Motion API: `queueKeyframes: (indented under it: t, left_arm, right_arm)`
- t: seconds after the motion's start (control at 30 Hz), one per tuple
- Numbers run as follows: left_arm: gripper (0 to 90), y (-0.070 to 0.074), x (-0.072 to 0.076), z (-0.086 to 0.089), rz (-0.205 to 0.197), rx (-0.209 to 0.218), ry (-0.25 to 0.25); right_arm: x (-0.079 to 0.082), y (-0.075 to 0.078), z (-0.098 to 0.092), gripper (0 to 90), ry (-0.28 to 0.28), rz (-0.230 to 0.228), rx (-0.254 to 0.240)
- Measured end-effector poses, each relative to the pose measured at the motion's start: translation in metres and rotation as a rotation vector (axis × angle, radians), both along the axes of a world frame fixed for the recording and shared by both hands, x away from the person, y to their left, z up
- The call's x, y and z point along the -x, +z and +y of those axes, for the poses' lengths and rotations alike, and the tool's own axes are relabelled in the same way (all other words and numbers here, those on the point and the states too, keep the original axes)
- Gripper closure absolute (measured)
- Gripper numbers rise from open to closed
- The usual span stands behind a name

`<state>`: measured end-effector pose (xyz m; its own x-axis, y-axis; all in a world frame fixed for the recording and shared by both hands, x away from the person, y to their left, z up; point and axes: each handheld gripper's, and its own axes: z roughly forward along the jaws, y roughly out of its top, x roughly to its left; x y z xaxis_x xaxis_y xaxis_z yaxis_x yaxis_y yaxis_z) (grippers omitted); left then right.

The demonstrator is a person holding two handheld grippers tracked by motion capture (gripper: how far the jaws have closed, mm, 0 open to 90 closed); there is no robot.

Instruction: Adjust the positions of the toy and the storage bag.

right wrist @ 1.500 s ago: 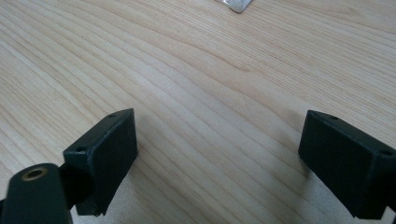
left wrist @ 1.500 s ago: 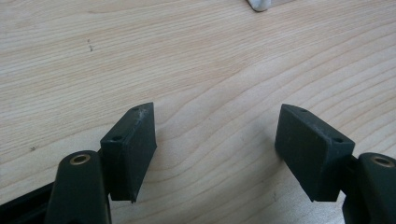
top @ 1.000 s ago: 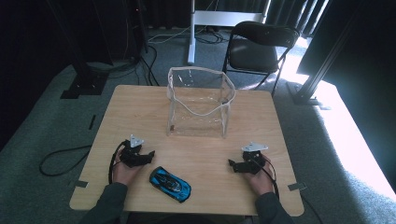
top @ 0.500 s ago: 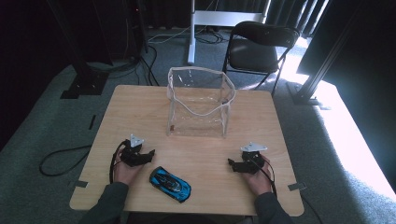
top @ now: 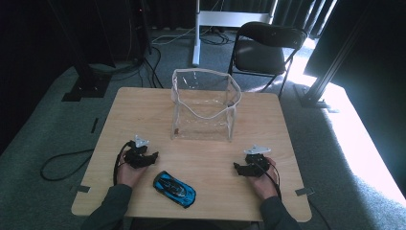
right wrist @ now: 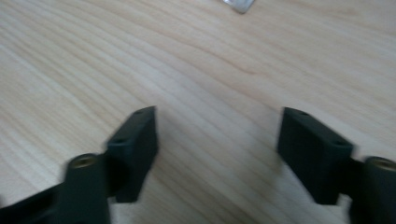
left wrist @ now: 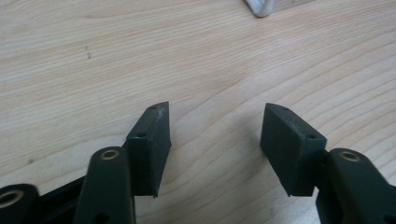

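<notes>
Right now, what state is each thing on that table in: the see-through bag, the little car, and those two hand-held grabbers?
Bag: upright, top open, looks empty.
Car: on its wheels near the front edge, untouched.
Left gripper: resting on the table, fingers apart, just been closing, nothing between them.
Right gripper: resting on the table, fingers apart, just been closing, nothing between them.

You get hard daylight from the far right, glaring on the grey carpet (top: 354, 129); the far left sinks into darkness. The pale wooden table (top: 143, 103) is evenly lit. Your right gripper view is blurred.
</notes>
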<state>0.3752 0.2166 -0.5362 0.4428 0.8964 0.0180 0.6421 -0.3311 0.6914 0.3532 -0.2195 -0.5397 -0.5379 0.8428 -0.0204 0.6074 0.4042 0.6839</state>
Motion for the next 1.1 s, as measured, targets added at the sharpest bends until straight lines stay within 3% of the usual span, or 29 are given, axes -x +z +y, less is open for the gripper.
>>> queueKeyframes:
  t: [0.07, 0.13, 0.23, 0.53, 0.67, 0.73, 0.9, 1.0, 1.1]
  left_arm:
    - [46.0, 0.001, -0.001, -0.003, -0.001, -0.019, -0.014]
    - [47.0, 0.001, -0.002, -0.005, 0.000, -0.022, -0.021]
    - [46.9, 0.002, -0.003, -0.008, -0.004, -0.027, -0.027]
    - [46.6, 0.007, -0.006, -0.008, -0.014, -0.015, -0.021]
    - [46.3, 0.008, -0.008, -0.009, -0.012, -0.012, -0.023]
    - [46.4, 0.010, -0.009, -0.011, -0.012, -0.011, -0.027]
    - [46.4, 0.015, -0.013, -0.015, -0.019, 0.005, -0.036]
    - [46.3, 0.019, -0.016, -0.017, -0.027, 0.006, -0.040]
    - [46.4, 0.023, -0.018, -0.020, -0.035, 0.009, -0.047]
  right_arm:
    - [0.000, 0.003, 0.001, 35.0, -0.003, -0.012, 0.015]
    - [0.000, 0.009, 0.001, 38.9, 0.007, -0.030, 0.000]
    - [-0.003, 0.017, 0.003, 37.6, 0.016, -0.035, -0.019]
    - [-0.007, 0.031, 0.015, 41.2, 0.021, -0.111, -0.008]
    - [-0.012, 0.035, 0.018, 50.6, 0.024, -0.113, -0.020]
    - [-0.014, 0.036, 0.019, 50.4, 0.039, -0.118, -0.013]
    - [-0.020, 0.042, 0.018, 49.2, 0.012, -0.129, -0.003]
    - [-0.023, 0.044, 0.017, 53.4, 0.005, -0.123, -0.021]
    - [-0.026, 0.047, 0.014, 57.1, 0.006, -0.113, -0.077]
